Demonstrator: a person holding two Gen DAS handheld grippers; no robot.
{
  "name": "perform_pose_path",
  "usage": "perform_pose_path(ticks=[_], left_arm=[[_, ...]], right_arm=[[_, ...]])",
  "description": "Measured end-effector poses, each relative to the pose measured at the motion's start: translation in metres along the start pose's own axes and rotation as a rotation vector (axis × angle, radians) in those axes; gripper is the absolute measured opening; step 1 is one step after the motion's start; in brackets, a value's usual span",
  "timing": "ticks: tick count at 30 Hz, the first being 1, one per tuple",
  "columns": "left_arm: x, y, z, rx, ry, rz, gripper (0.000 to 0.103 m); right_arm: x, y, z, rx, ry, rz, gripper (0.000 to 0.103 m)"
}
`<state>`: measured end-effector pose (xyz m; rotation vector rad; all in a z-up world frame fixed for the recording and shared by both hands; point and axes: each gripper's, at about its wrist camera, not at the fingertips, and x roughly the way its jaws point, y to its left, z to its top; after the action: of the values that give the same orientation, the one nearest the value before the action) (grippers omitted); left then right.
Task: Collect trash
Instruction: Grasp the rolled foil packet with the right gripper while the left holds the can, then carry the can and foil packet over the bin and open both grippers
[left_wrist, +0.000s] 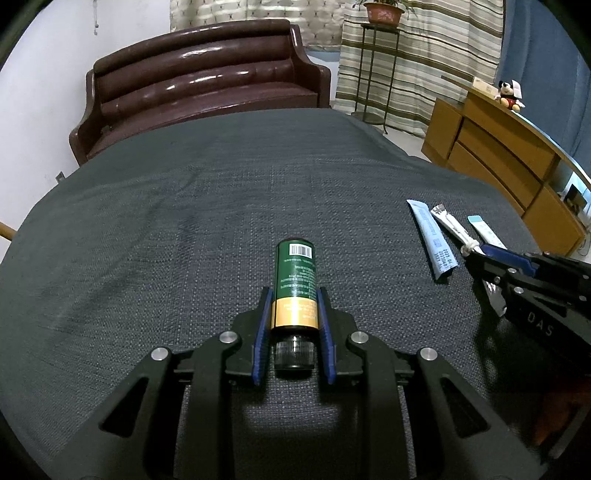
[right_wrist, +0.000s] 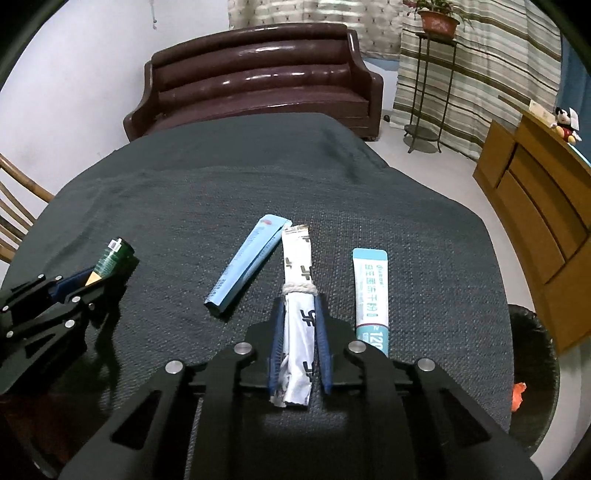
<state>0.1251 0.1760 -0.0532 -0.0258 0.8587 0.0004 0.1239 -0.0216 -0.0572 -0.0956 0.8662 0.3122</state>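
Note:
A green and gold bottle (left_wrist: 295, 288) with a black cap lies on the dark cloth-covered table (left_wrist: 184, 221). My left gripper (left_wrist: 294, 295) is shut on the bottle, pads against its sides; both show at the left of the right wrist view, bottle (right_wrist: 110, 260). My right gripper (right_wrist: 300, 306) is shut on a white sachet (right_wrist: 298, 325) tied with string. A light blue sachet (right_wrist: 245, 264) lies left of it and a teal-and-white sachet (right_wrist: 370, 295) right of it. In the left wrist view the sachets lie at the right, the blue one (left_wrist: 432, 240) nearest.
A brown leather sofa (left_wrist: 207, 88) stands beyond the table's far end. A wooden cabinet (right_wrist: 535, 206) stands at the right, a plant stand (right_wrist: 428, 92) beside striped curtains. A dark bin (right_wrist: 535, 369) with something orange inside sits by the table's right edge. A wooden chair (right_wrist: 14, 214) is at left.

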Motion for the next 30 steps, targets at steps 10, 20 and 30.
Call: perform_pose_path(ticks=[10, 20, 30], left_arm=[[-0.009, -0.006, 0.0, -0.006, -0.015, 0.004, 0.023], [-0.025, -0.017, -0.007, 0.006, -0.044, 0.009, 0.023], [-0.038, -0.034, -0.013, 0.02, -0.063, -0.006, 0.023]], right_arm=[[-0.022, -0.004, -0.009, 0.012, -0.061, 0.015, 0.017], [-0.039, -0.015, -0.021, 0.036, -0.093, 0.019, 0.017], [-0.058, -0.03, -0.031, 0.058, -0.134, 0.004, 0.017]])
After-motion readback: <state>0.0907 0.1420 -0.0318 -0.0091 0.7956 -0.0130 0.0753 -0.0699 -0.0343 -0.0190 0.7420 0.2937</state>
